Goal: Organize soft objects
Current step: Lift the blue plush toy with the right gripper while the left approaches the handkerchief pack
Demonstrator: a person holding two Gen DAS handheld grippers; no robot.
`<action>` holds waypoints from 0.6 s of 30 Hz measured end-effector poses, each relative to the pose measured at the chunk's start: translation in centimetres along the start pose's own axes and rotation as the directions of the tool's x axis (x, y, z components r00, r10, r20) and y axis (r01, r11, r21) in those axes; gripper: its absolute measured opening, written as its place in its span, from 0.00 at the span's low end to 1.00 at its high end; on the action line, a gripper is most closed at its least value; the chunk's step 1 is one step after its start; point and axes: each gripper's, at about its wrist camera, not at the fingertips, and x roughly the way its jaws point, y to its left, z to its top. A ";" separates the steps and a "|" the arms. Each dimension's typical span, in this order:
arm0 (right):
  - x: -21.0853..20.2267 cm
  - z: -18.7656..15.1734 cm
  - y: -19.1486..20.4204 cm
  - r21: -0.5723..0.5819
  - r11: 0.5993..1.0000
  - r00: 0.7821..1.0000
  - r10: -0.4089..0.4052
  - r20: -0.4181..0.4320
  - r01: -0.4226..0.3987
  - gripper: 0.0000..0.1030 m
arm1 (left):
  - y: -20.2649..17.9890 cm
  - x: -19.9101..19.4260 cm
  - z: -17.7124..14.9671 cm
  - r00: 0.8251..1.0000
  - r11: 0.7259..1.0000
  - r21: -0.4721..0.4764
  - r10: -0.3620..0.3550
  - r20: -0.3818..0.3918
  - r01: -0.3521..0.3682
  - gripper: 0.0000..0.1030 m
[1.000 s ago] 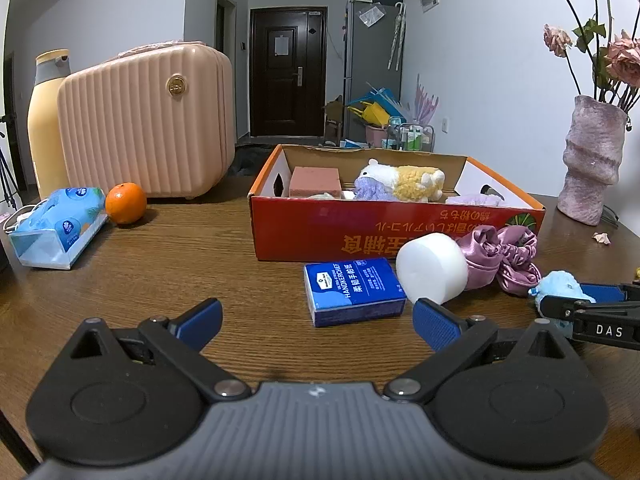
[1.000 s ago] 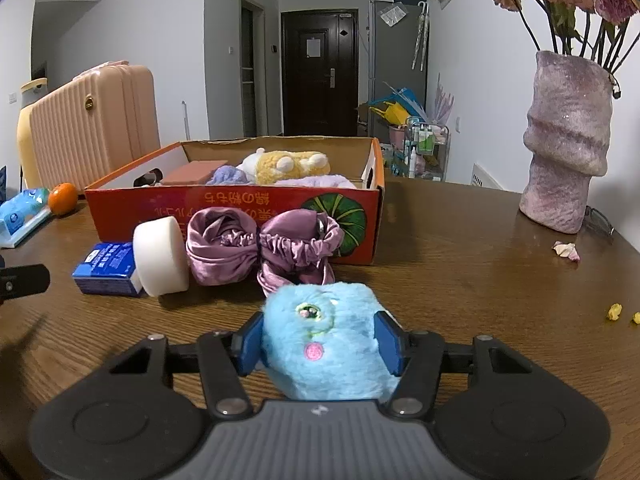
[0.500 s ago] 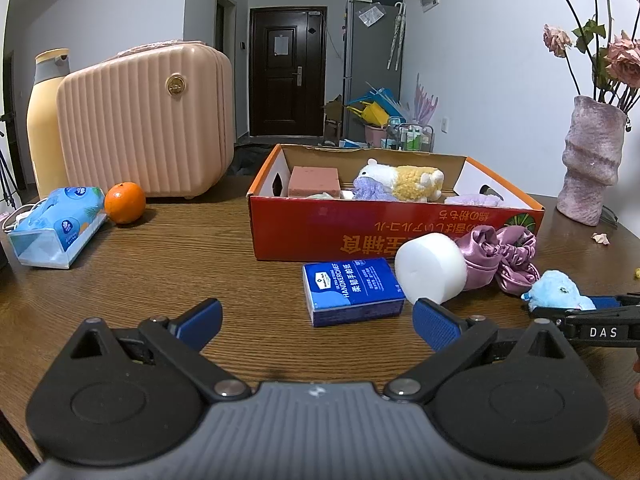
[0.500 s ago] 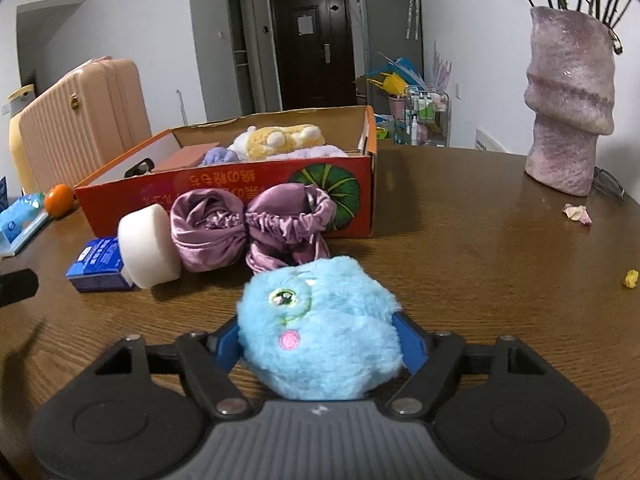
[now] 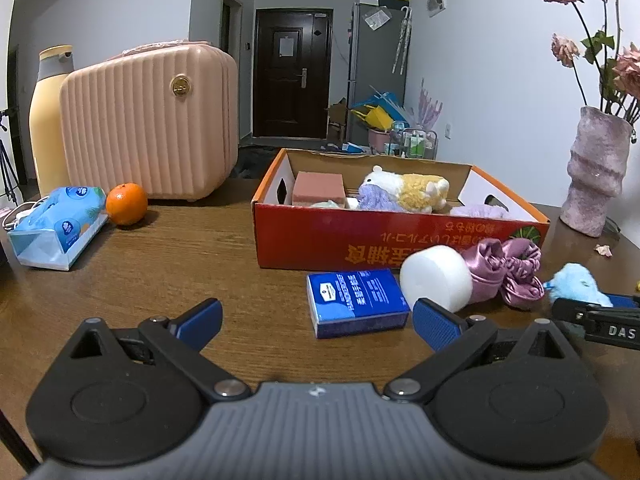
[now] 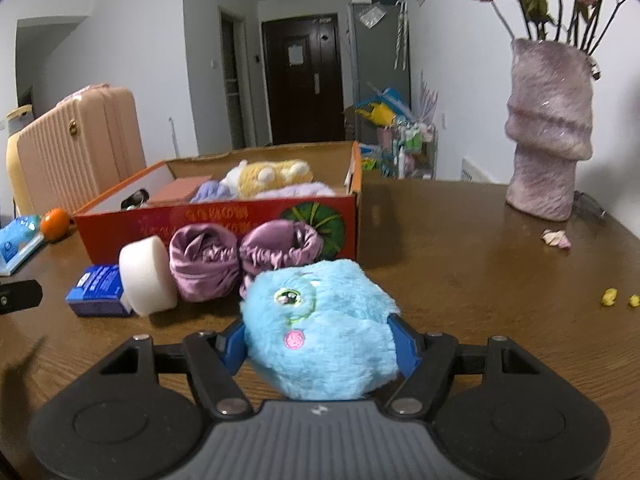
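Currently, a fluffy blue plush toy (image 6: pixel 320 328) is held between the blue pads of the right gripper (image 6: pixel 320 344), which press into its fur on both sides; the jaws stand about half open around it and have just been closing a little on the toy. The toy is seen raised above the wooden table (image 6: pixel 460 280), its green eye and pink mouth patch turned toward the camera. From the left wrist view the same toy (image 5: pixel 578 284) is seen at the far right, beside the right gripper's black arm.

The left gripper (image 5: pixel 316 320) is kept over the table with its jaws wide apart and nothing between them. Just beyond it a blue tissue pack (image 5: pixel 356 300) lies flat, with a white foam roll (image 5: pixel 436 276) touching its right side and a pair of purple satin scrunchies (image 5: pixel 504 272) next to that, all close against the front wall of the red cardboard box (image 5: pixel 360 240). Inside the box a yellow-and-white plush (image 5: pixel 412 192), a pink block (image 5: pixel 319 188) and lilac soft items are seen. An orange (image 5: pixel 126 204), a tissue packet (image 5: pixel 56 224) and a pink suitcase (image 5: pixel 148 124) are placed at the left, a vase (image 6: pixel 548 128) at the right.
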 end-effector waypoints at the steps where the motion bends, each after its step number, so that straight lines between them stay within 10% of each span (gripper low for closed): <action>1: -0.1 0.1 -0.1 0.003 1.000 1.000 -0.007 0.009 0.007 0.67 | 0.0 0.2 0.1 1.000 1.000 -0.003 0.000 -0.003 0.000 1.00; 18: -1.0 0.4 -0.8 0.042 0.997 0.995 -0.068 0.077 0.065 0.67 | -1.9 6.0 1.6 0.993 1.000 0.020 -0.014 -0.115 0.017 1.00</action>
